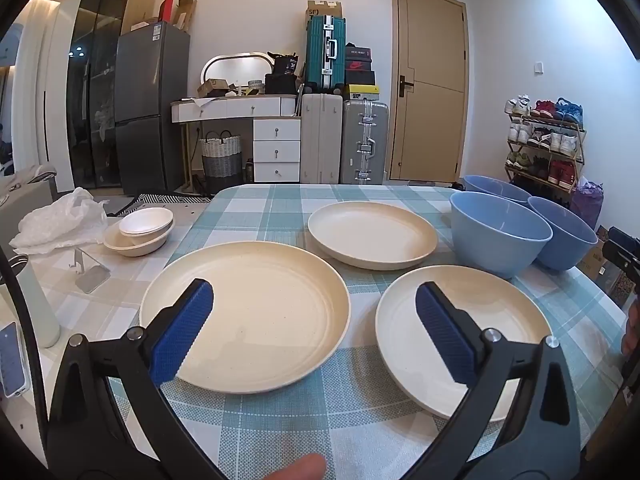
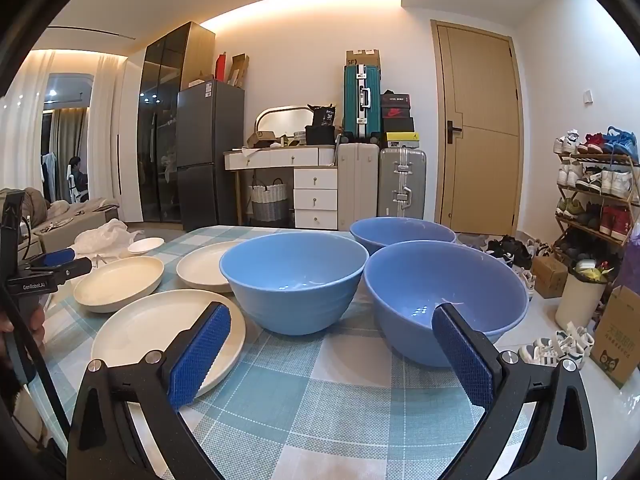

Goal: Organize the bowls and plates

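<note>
Three cream plates lie on the checked tablecloth: a near-left plate (image 1: 246,320), a near-right plate (image 1: 464,336) and a far plate (image 1: 372,234). Three blue bowls stand upright at the right: one (image 1: 500,234) (image 2: 294,280), one (image 1: 566,236) (image 2: 442,300) and a far one (image 1: 496,190) (image 2: 402,232). My left gripper (image 1: 314,292) is open and empty, held above the gap between the two near plates. My right gripper (image 2: 332,312) is open and empty, held in front of the two near bowls. The left gripper also shows in the right wrist view (image 2: 60,262).
Small white and cream bowls (image 1: 140,230) are stacked at the table's left, beside a crumpled white bag (image 1: 60,220) and a metal stand (image 1: 90,272). A phone (image 1: 10,360) and a white bottle (image 1: 36,304) are near left. The table's right edge is close behind the bowls.
</note>
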The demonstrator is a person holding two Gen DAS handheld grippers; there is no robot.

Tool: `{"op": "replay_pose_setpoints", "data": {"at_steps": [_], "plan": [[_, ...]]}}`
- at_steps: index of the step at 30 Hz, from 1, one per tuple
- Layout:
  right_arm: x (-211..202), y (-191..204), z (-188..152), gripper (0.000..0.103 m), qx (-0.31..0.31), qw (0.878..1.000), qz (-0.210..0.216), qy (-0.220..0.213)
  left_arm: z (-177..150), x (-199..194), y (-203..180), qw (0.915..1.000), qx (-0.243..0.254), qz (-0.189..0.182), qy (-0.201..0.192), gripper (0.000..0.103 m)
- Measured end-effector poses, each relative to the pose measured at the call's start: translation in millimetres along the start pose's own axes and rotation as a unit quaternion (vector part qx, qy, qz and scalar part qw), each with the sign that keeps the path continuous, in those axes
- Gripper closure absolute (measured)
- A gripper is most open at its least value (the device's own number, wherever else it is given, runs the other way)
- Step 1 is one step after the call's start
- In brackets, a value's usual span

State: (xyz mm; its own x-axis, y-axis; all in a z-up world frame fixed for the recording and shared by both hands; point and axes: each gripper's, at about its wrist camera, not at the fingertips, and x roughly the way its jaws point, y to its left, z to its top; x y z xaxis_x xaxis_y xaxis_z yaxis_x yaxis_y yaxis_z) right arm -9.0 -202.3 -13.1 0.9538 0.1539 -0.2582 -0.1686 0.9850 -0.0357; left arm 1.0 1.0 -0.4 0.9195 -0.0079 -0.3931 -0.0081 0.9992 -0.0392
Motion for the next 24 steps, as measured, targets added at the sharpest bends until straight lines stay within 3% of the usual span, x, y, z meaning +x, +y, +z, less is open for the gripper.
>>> {"op": "replay_pose_setpoints", "data": {"at_steps": [24], "plan": [[0.9, -1.0, -1.3, 0.0, -0.003, 1.0, 0.001, 0.0, -2.0, -0.1, 0.8, 1.0, -0.002, 0.0, 0.003, 0.002]]}}
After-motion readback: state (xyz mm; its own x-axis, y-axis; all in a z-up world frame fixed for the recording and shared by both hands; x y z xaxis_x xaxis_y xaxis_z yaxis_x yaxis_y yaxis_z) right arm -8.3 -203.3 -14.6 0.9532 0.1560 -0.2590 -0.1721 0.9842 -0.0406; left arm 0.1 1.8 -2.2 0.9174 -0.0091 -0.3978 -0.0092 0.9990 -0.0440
